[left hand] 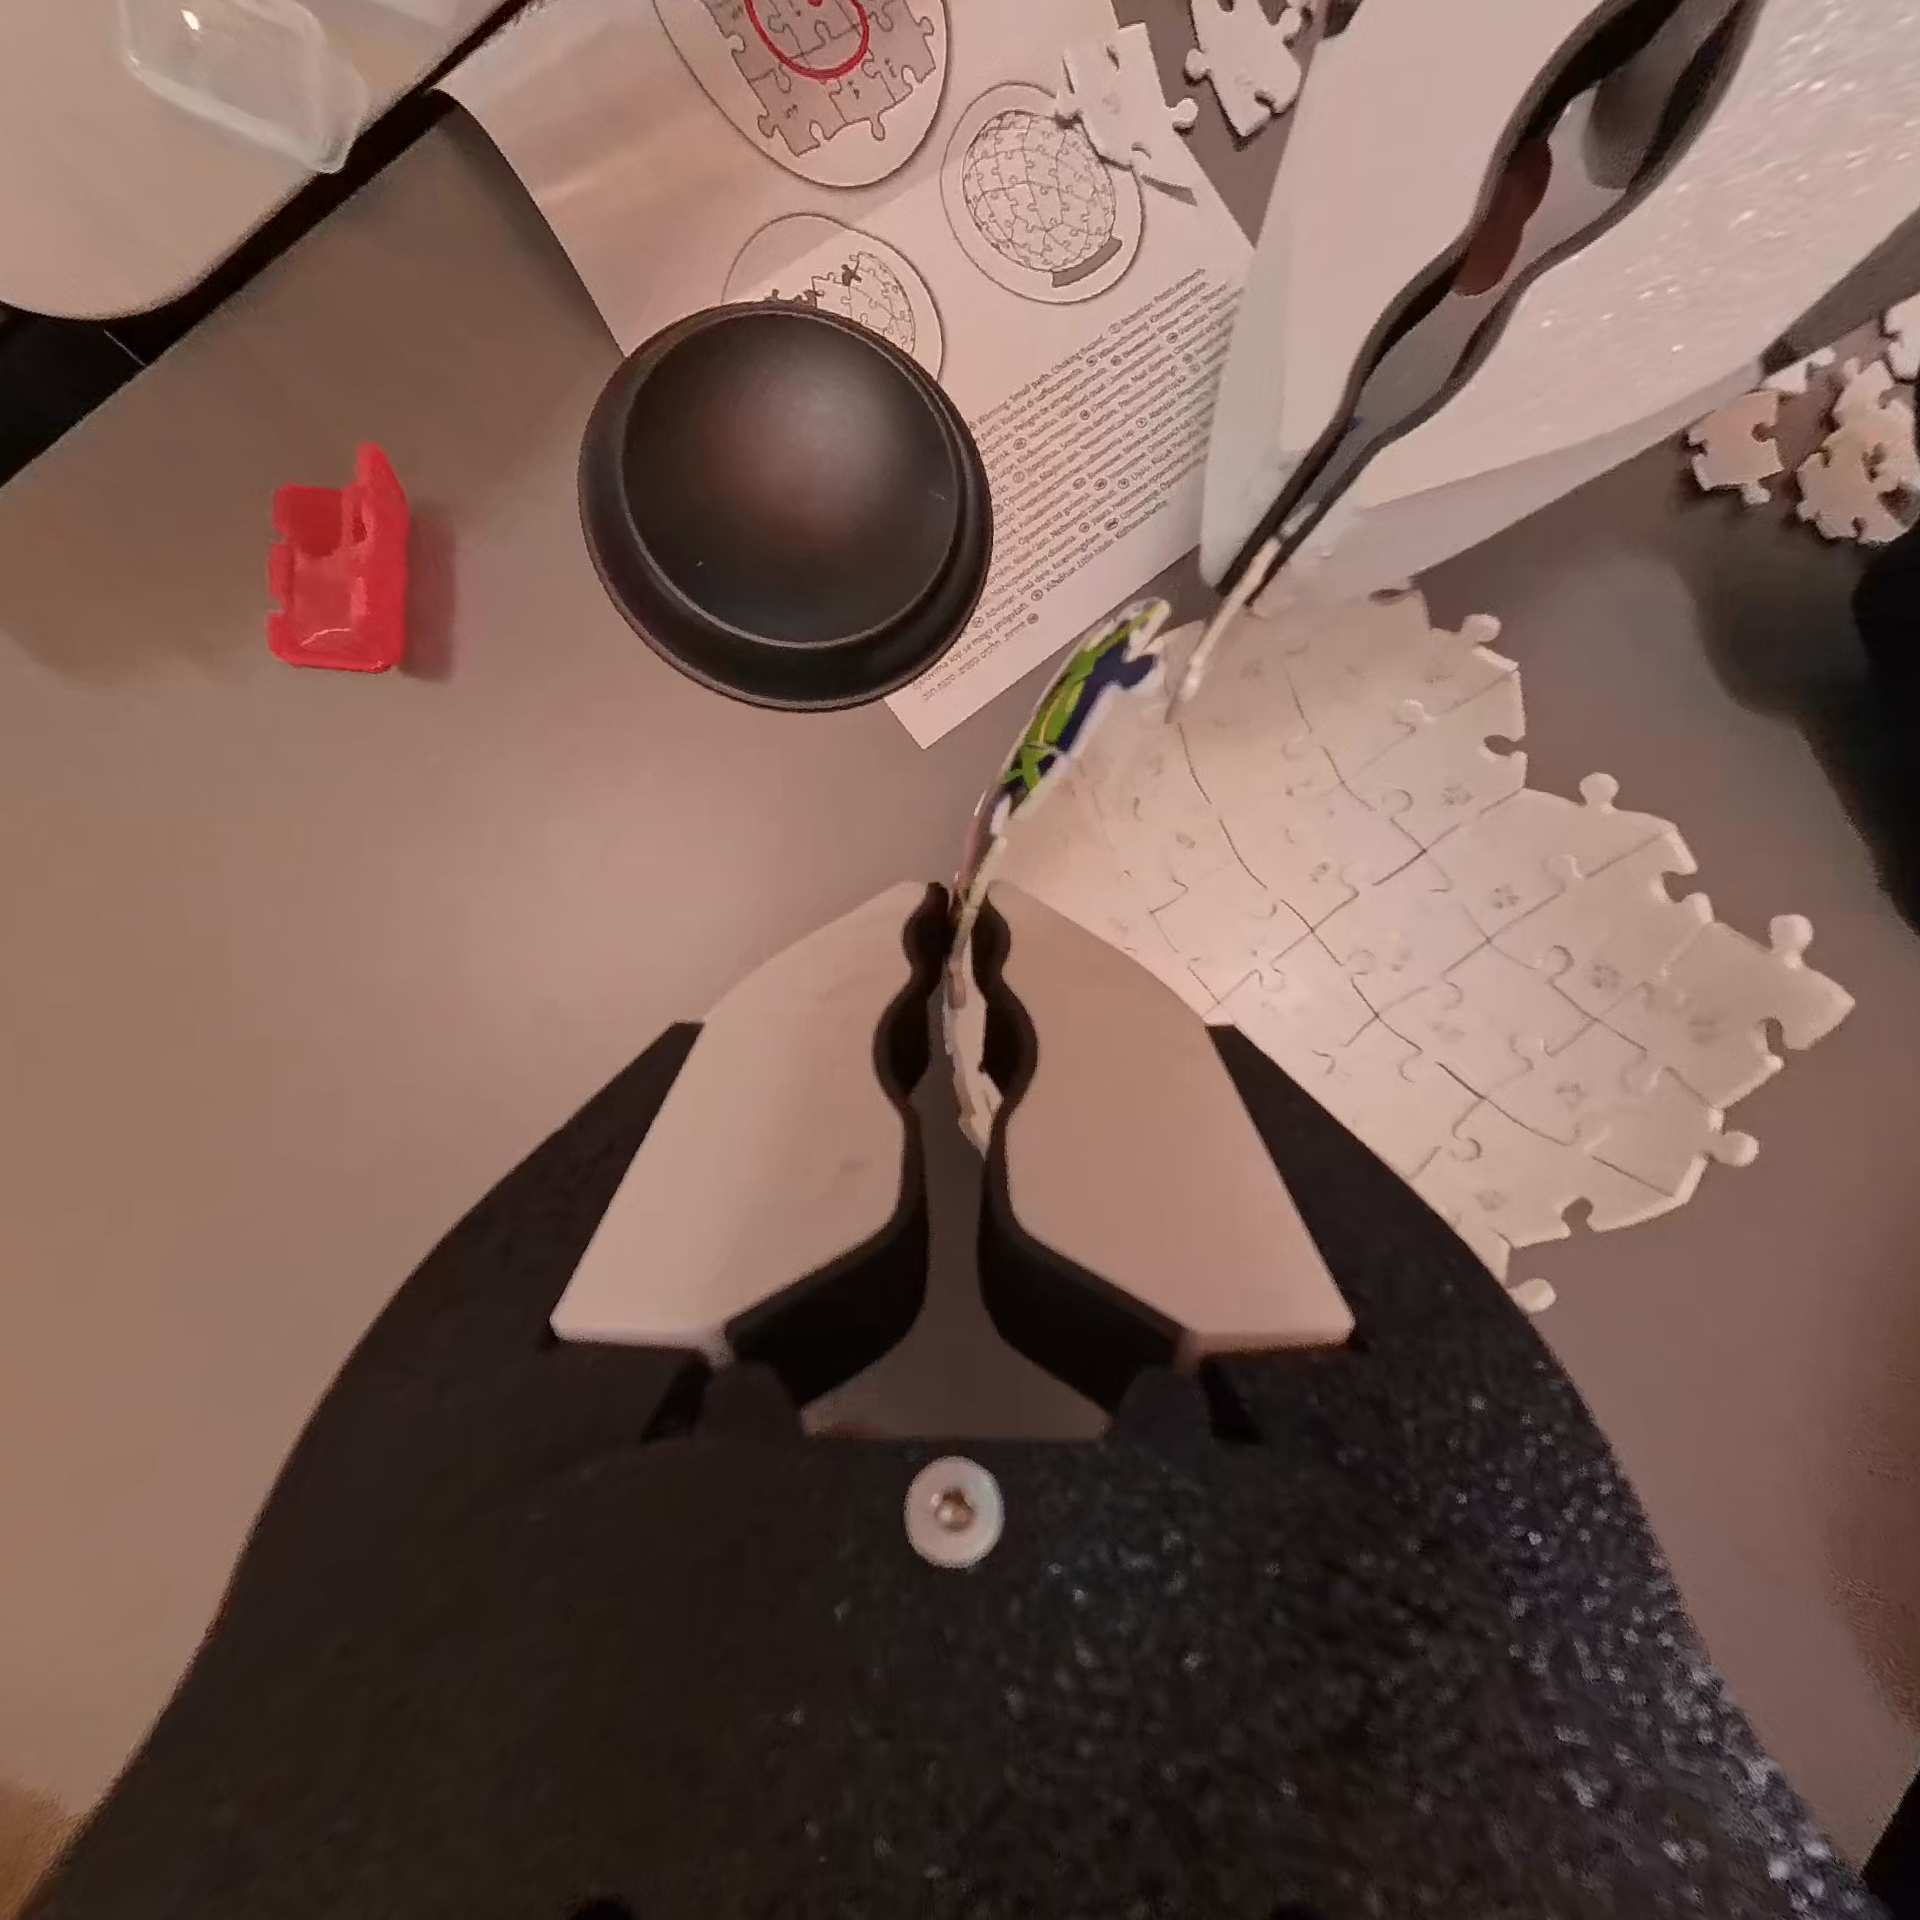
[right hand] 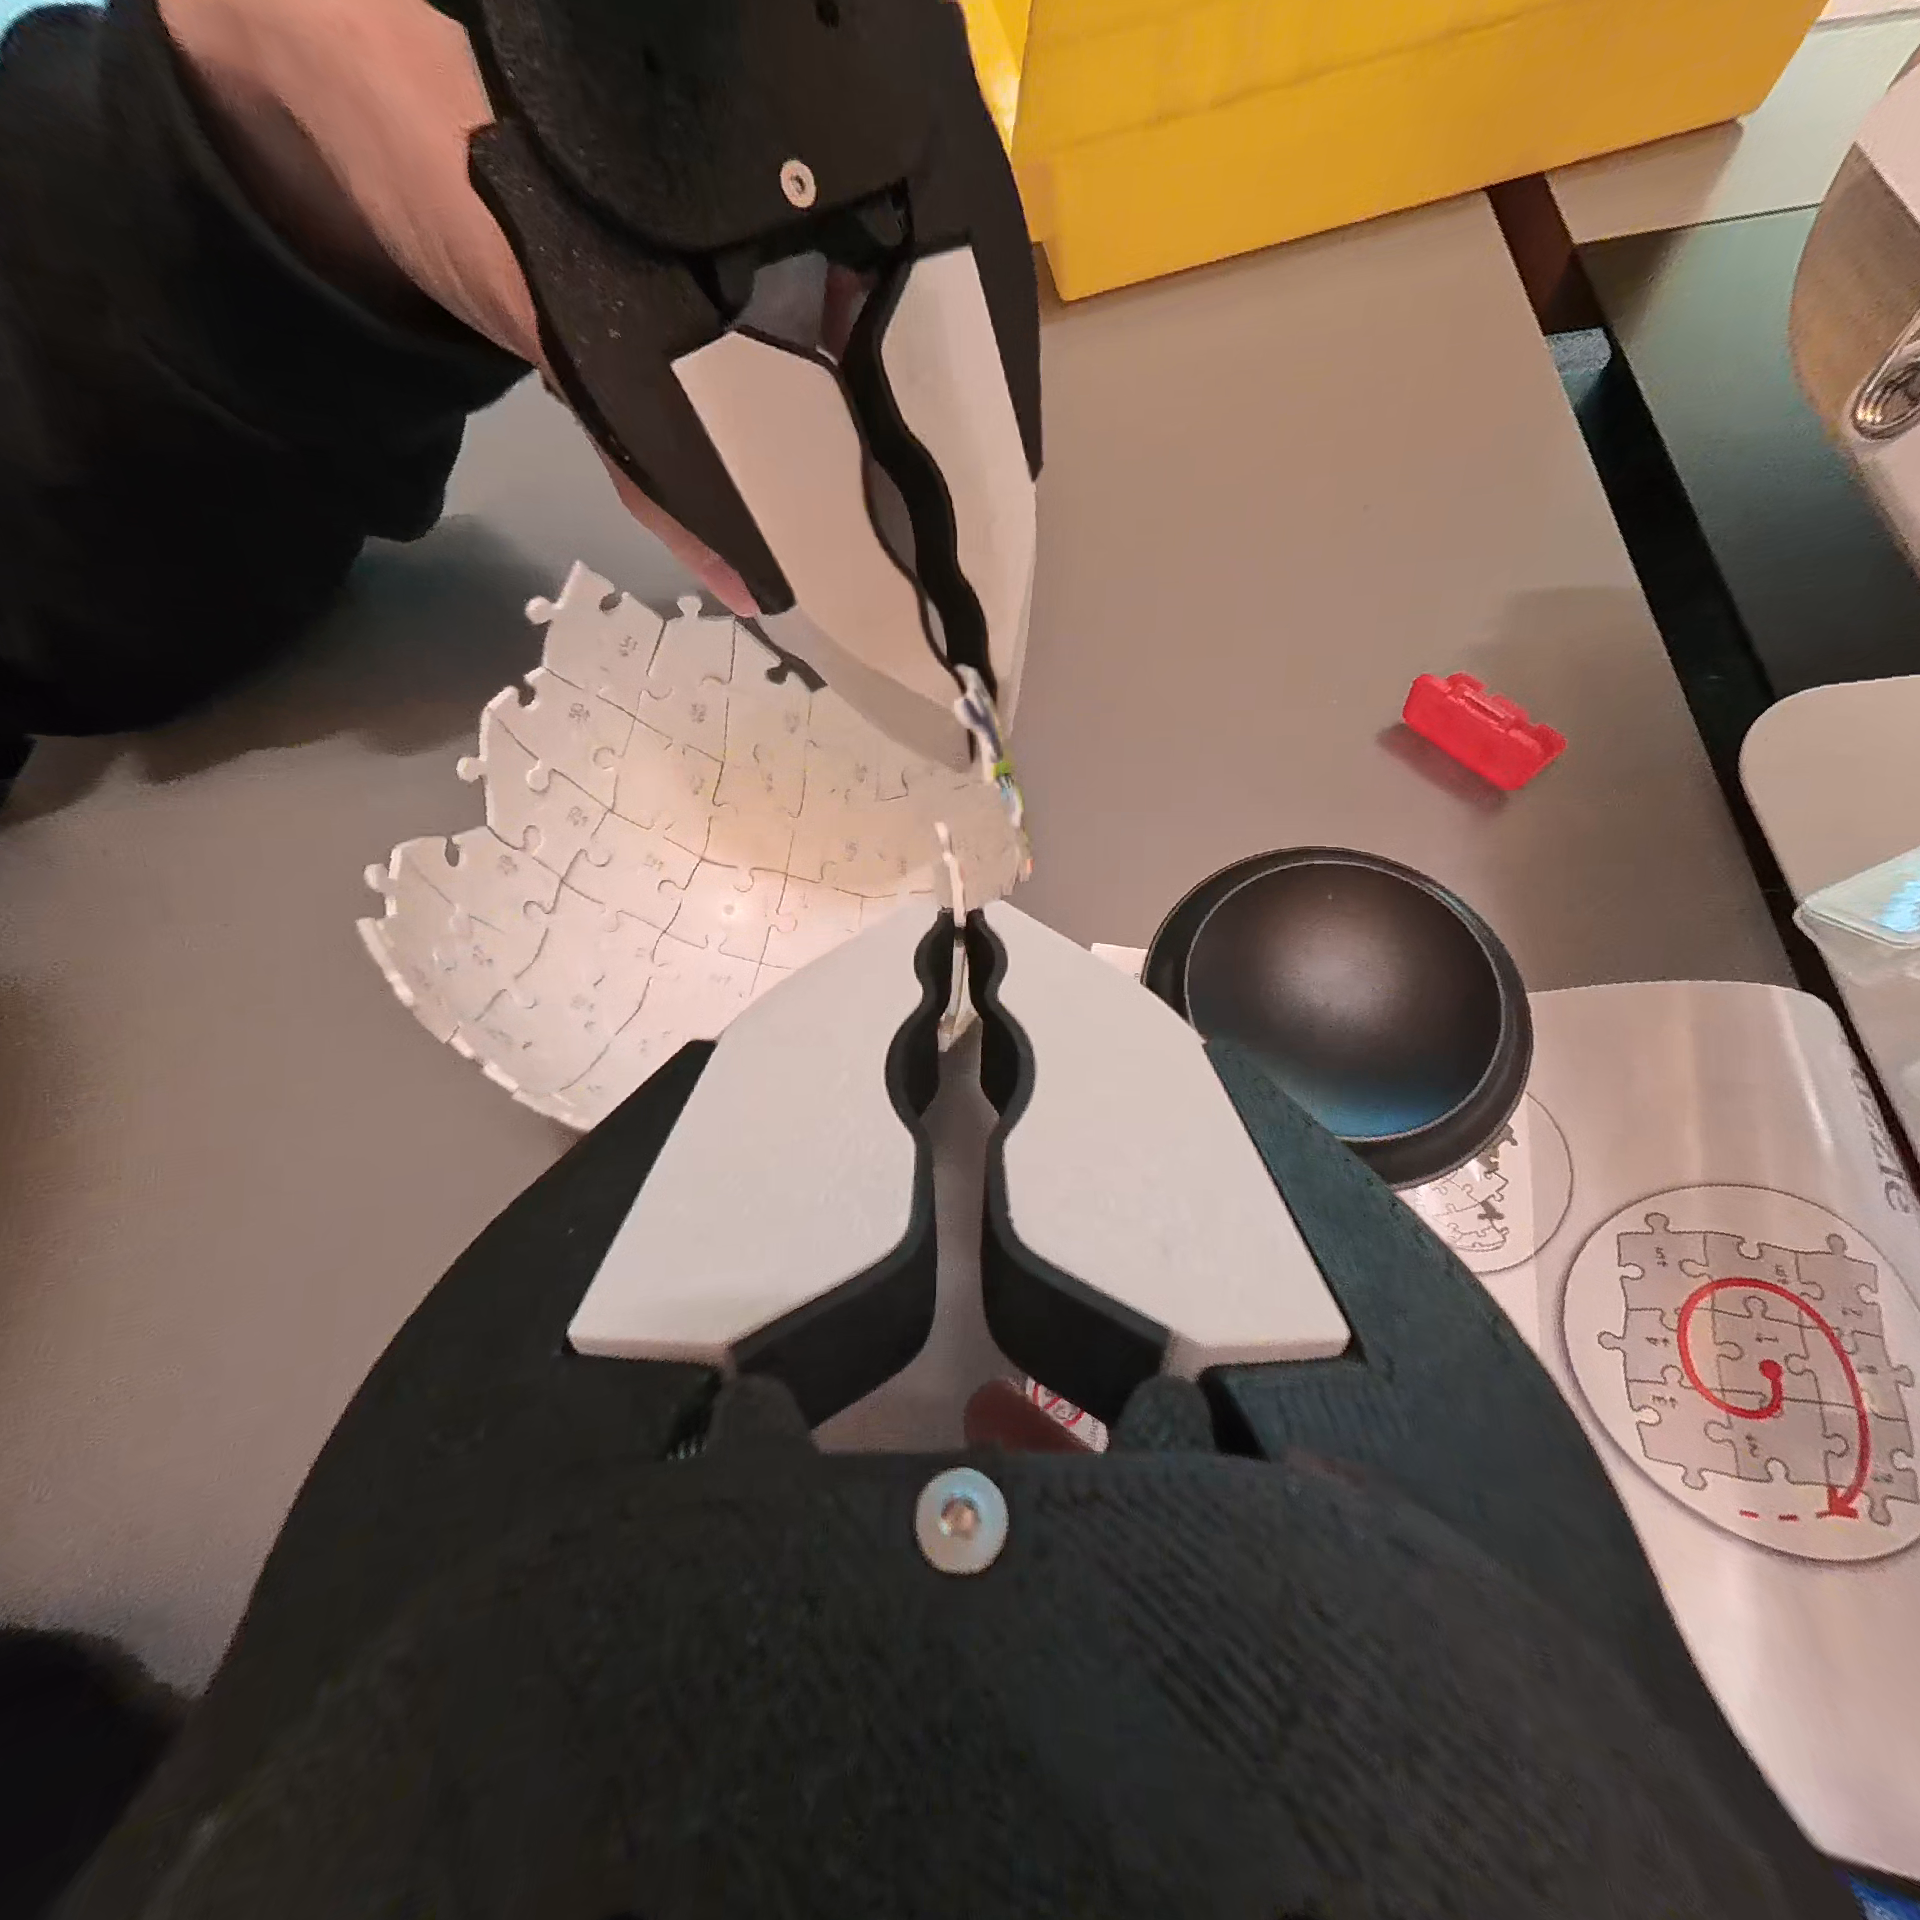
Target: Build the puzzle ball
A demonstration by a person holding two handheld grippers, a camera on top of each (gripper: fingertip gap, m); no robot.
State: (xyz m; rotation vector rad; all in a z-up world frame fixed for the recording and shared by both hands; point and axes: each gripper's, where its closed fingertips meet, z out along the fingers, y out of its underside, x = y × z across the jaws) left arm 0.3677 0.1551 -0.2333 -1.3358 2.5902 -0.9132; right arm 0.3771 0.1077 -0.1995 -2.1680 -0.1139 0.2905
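A partly built puzzle ball shell (left hand: 1403, 935), a curved bowl of joined pieces with its white inside up and a green and blue printed outside, rests on the grey table. My left gripper (left hand: 961, 920) is shut on the shell's near rim. My right gripper (right hand: 961, 930) is shut on a single white puzzle piece (right hand: 949, 883) and holds it edge-on against the shell (right hand: 644, 862) rim. In the right wrist view the left gripper (right hand: 977, 675) comes down from above. In the left wrist view the right gripper (left hand: 1242, 566) holds the piece (left hand: 1205, 655) at the shell's far rim.
A black domed stand (left hand: 779, 509) sits on a paper instruction sheet (left hand: 1091, 260). A red plastic block (left hand: 338, 566) lies left of it. Loose white pieces (left hand: 1829, 447) lie at the right. A yellow box (right hand: 1351, 125) and a metal pot (right hand: 1860, 260) stand beyond. A black sleeve (right hand: 156, 364) holds the left gripper. One gripper's finger ends stand about 6 cm off the other's. It is some 12 cm from my left tips to the red plastic block (left hand: 338, 566).
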